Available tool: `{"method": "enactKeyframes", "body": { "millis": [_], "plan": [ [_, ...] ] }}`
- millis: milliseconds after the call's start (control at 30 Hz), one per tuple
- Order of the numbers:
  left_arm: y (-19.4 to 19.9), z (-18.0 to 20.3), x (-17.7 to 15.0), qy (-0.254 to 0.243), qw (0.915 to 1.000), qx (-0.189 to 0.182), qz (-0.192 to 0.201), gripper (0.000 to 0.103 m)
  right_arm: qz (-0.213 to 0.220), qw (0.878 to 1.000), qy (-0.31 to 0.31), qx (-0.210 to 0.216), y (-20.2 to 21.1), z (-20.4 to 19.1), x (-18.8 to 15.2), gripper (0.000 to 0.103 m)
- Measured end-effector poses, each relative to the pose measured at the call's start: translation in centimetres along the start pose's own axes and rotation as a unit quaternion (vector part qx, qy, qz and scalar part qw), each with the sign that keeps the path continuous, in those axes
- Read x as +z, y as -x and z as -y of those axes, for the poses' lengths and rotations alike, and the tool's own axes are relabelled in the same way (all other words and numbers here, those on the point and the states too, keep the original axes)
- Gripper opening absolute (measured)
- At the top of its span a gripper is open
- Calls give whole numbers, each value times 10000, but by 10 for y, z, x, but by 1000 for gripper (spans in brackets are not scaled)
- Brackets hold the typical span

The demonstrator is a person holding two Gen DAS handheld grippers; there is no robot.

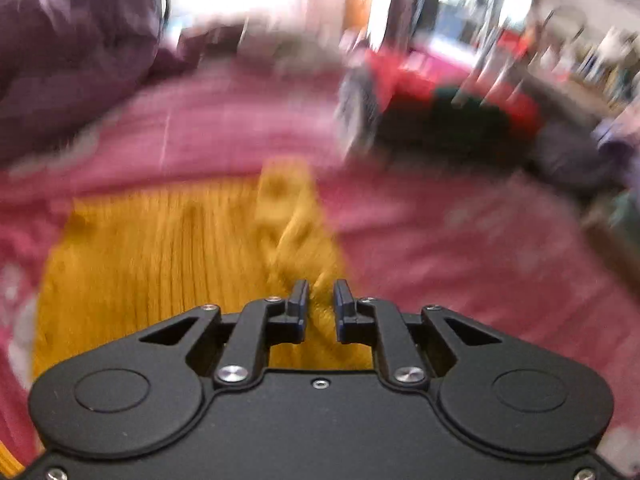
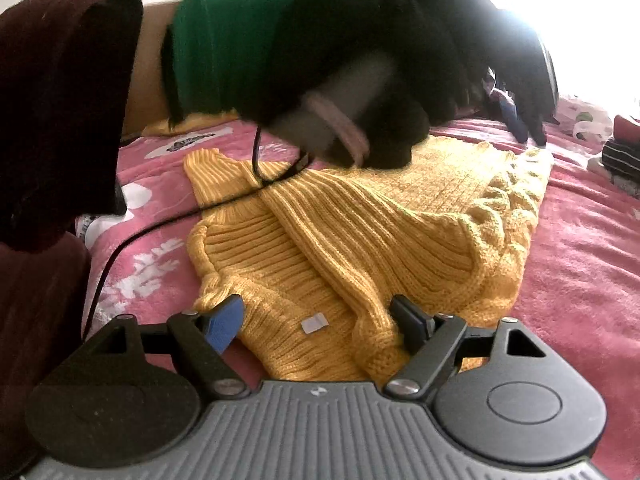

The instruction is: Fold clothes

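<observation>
Fingers of the left gripper [image 1: 320, 300] stand narrow, a ridge of the mustard-yellow ribbed knit sweater [image 2: 360, 232] between them; contact unclear through blur. Right gripper [image 2: 320, 320] is spread wide, straddling the sweater's near hem, pads not pressing. Sweater lies part-folded on the pink floral bedspread [image 2: 580, 240]. Step judged: mid-fold. Next: right fingers must close on the hem.

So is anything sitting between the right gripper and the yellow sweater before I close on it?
Nothing visible. The right gripper is open with the yellow sweater already bunched between its fingers. A thin black cable trails over the sweater's far left part, well away from the jaws, and a gloved hand works above the far side.
</observation>
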State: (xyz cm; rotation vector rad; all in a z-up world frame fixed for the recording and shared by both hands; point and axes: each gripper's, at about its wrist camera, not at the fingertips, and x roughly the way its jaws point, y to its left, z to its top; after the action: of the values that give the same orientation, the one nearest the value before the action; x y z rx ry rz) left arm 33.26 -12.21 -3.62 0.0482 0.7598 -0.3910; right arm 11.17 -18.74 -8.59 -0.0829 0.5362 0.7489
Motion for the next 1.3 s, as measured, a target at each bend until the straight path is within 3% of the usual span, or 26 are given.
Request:
{"method": "enactKeyframes", "body": {
  "millis": [33,133,200,367,467,600,767,900,933,1000,1100,1300],
  "plan": [
    [-12,-3,-6,-9,10000,9,-84,20,-9,10000,16,-2,0,0,0,80],
    [11,-15,-5,476,9986,-152,184,25,-41,10000,47,8,-1,1,2,82],
    [37,-25,-9,777,9955,-263,472,40,-42,10000,61,15,-1,0,2,82],
    [114,-46,-53,1246,9890,-113,788,50,67,9999,111,15,4,-2,2,82],
    [152,-61,-85,1524,9842,-49,905,58,342,9986,332,-218,17,-13,0,80],
    [177,-85,-127,2177,9708,-92,1009,66,643,9959,523,-361,42,-34,0,80],
    [188,-107,-171,2880,9526,-186,962,66,620,9887,611,-1221,59,-47,1,78],
    [188,-110,-174,2943,9507,-412,888,66,575,9873,478,-1398,57,-47,-5,78],
    [189,-110,-173,2921,9513,-415,898,66,463,9884,461,-1368,52,-47,-7,78],
    [187,-114,-176,2974,9495,-475,879,66,-157,9936,318,-1076,33,-44,-15,80],
    [185,-118,-180,3029,9474,-484,915,66,-343,9861,987,-1291,28,-63,-23,81],
    [182,-132,-181,3497,9282,-531,1157,66,114,9926,577,-1065,56,-57,-7,79]
  ]
}}
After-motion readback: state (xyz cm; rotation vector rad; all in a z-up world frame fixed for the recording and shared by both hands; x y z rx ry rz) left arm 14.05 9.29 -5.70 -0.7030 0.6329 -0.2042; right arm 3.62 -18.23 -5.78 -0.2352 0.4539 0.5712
